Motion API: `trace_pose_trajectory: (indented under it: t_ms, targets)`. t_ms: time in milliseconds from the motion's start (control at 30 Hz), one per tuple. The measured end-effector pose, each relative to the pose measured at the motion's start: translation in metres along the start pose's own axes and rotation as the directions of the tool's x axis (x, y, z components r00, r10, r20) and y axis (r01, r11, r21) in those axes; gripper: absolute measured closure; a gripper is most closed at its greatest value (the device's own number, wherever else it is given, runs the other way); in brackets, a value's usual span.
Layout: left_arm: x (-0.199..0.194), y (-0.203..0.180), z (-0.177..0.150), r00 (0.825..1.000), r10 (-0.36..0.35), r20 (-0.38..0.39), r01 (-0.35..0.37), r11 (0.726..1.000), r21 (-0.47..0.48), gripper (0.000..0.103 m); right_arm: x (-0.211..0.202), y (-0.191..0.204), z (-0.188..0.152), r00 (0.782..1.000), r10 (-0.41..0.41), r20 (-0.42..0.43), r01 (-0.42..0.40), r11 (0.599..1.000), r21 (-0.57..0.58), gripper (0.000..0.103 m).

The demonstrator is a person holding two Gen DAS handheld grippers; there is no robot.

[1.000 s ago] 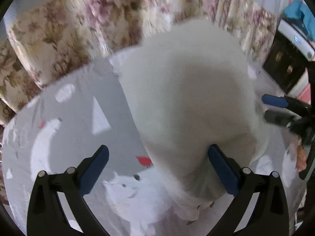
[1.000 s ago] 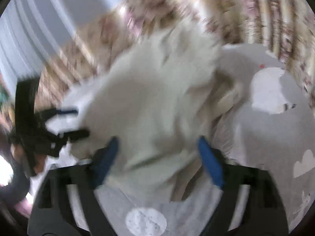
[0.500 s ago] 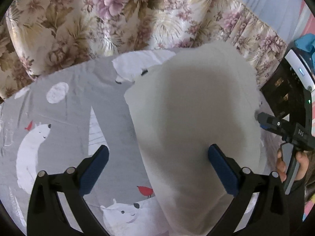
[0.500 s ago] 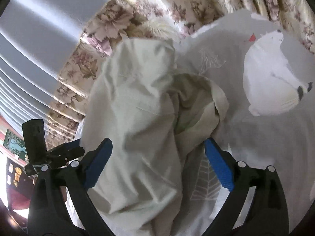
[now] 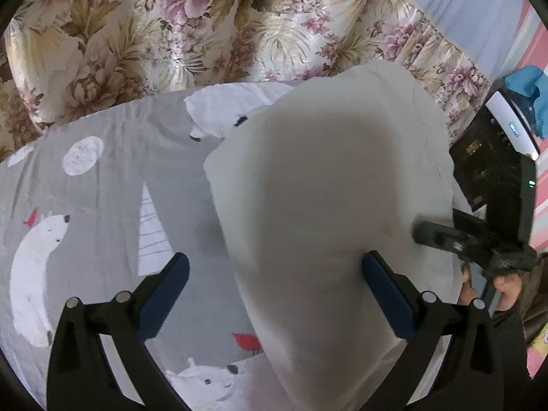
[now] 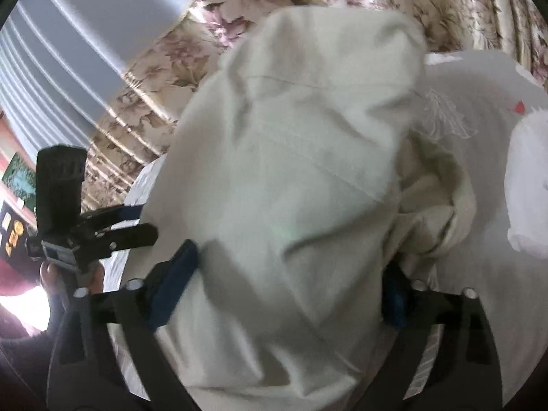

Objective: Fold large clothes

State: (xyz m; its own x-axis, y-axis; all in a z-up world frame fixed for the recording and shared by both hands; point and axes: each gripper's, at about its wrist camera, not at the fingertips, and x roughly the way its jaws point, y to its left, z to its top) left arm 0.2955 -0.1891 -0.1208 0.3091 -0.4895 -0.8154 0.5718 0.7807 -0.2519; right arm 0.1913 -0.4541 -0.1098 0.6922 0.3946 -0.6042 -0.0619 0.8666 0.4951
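Note:
A cream garment point(image 5: 328, 205) lies in a long heap on the grey polar-bear bedsheet point(image 5: 102, 185). My left gripper point(image 5: 274, 274) hovers over its near end with jaws wide apart. The cloth passes under the right blue finger point(image 5: 387, 291) and nothing is gripped. In the right wrist view the same garment point(image 6: 291, 171) bulges between the jaws of my right gripper point(image 6: 284, 291). Those jaws are closing but still stand wide, and cloth drapes over the right pad. Each gripper shows in the other's view: the right gripper point(image 5: 424, 231) and the left gripper point(image 6: 144, 222).
A floral cover point(image 5: 205, 27) runs along the far side of the bed. A dark box with a white device point(image 5: 493, 157) stands off the bed's right side. A hand point(image 5: 507, 284) holds the right tool. Bare sheet lies left of the garment.
The garment, earlier blurred and raised, has come down onto the sheet. The right gripper has moved in lower and closer over it. The left gripper shifted early on, then held still.

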Motion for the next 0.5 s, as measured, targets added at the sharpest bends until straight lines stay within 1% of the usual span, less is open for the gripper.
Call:
trace_pose_trajectory:
  t_ms: [67, 100, 167, 200, 267, 300, 333, 400, 433, 500]
  targets:
    - [0.008, -0.001, 0.003, 1.0, -0.025, -0.011, 0.025, 0.999, -0.02, 0.001, 0.009, -0.004, 0.002, 1.0, 0.006, -0.006, -0.006, 1.0, 0.023, 0.016]
    - [0.014, -0.002, 0.004, 0.998, -0.052, -0.025, 0.052, 0.998, -0.032, 0.001, 0.01, -0.003, 0.003, 1.0, 0.005, -0.002, -0.005, 1.0, 0.013, 0.016]
    - [0.027, -0.003, 0.005, 0.995, -0.091, -0.044, 0.09, 0.995, -0.032, 0.001, 0.01, -0.001, 0.003, 1.0, -0.006, -0.013, 0.006, 1.0, -0.002, 0.025]
    - [0.03, -0.002, 0.006, 0.994, -0.102, -0.038, 0.101, 0.994, -0.036, 0.001, 0.007, -0.004, 0.001, 1.0, 0.003, -0.014, -0.003, 1.0, 0.003, 0.028]
    - [0.036, 0.003, 0.008, 0.988, -0.15, -0.038, 0.148, 0.987, -0.055, 0.001, 0.003, -0.013, -0.001, 0.999, 0.044, -0.01, -0.044, 0.998, 0.038, 0.039]
    - [0.039, 0.006, 0.009, 0.984, -0.177, -0.036, 0.174, 0.982, -0.071, 0.002, 0.0, -0.02, -0.003, 0.997, 0.072, -0.007, -0.072, 0.995, 0.066, 0.041]
    - [0.04, 0.007, 0.009, 0.982, -0.189, -0.03, 0.186, 0.98, -0.076, 0.003, -0.001, -0.022, -0.004, 0.997, 0.082, -0.002, -0.082, 0.994, 0.077, 0.043]
    - [0.039, 0.005, 0.01, 0.983, -0.182, -0.014, 0.18, 0.981, -0.072, 0.007, 0.0, -0.02, -0.004, 0.997, 0.073, 0.011, -0.074, 0.993, 0.093, 0.044]
    - [0.038, 0.004, 0.01, 0.984, -0.177, -0.01, 0.175, 0.982, -0.073, 0.011, 0.001, -0.018, -0.005, 0.998, 0.061, 0.016, -0.063, 0.993, 0.097, 0.045]
    - [0.033, 0.004, 0.01, 0.985, -0.173, 0.006, 0.173, 0.982, -0.079, 0.016, 0.0, -0.014, -0.004, 0.997, 0.07, 0.029, -0.073, 0.991, 0.112, 0.049]
